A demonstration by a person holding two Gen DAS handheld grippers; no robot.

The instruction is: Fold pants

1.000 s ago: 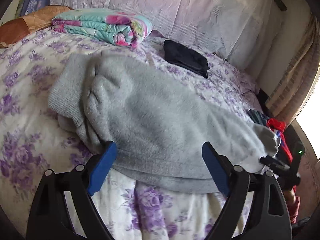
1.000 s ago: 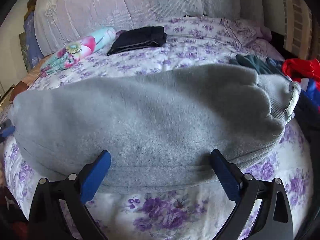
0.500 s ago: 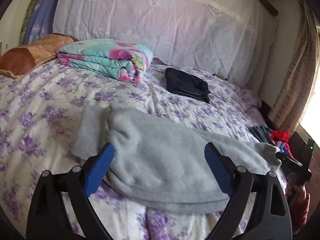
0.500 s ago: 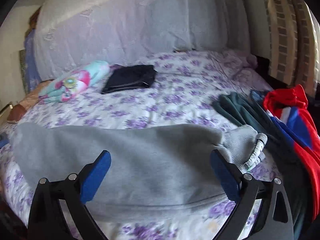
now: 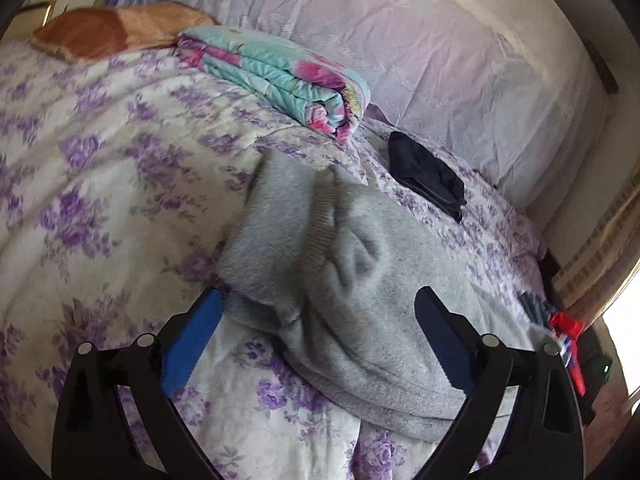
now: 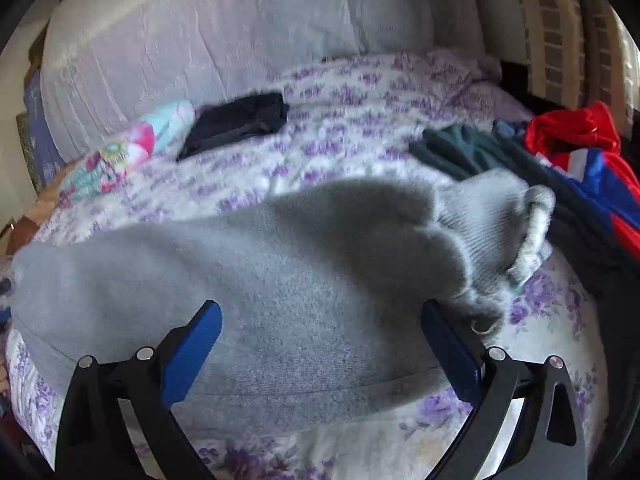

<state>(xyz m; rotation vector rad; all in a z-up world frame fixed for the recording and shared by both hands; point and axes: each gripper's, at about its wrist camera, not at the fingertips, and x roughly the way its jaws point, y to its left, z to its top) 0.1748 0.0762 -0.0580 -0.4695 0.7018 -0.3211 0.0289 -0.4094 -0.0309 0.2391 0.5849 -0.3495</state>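
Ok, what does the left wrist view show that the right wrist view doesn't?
Only the left wrist view: the left gripper, jaws opening, pads clear of the cloth, and a brown cushion. Only the right: the right gripper, open, and a dark green garment. Both: grey pants on the floral bedspread, folded black garment, floral quilt, red clothing.

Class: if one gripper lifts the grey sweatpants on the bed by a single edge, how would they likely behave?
The grey sweatpants would probably droop, since they lie in soft folds. The fleecy surface likely grips the pads rather than slipping. The ribbed cuff might trail along the floral bedsheet.
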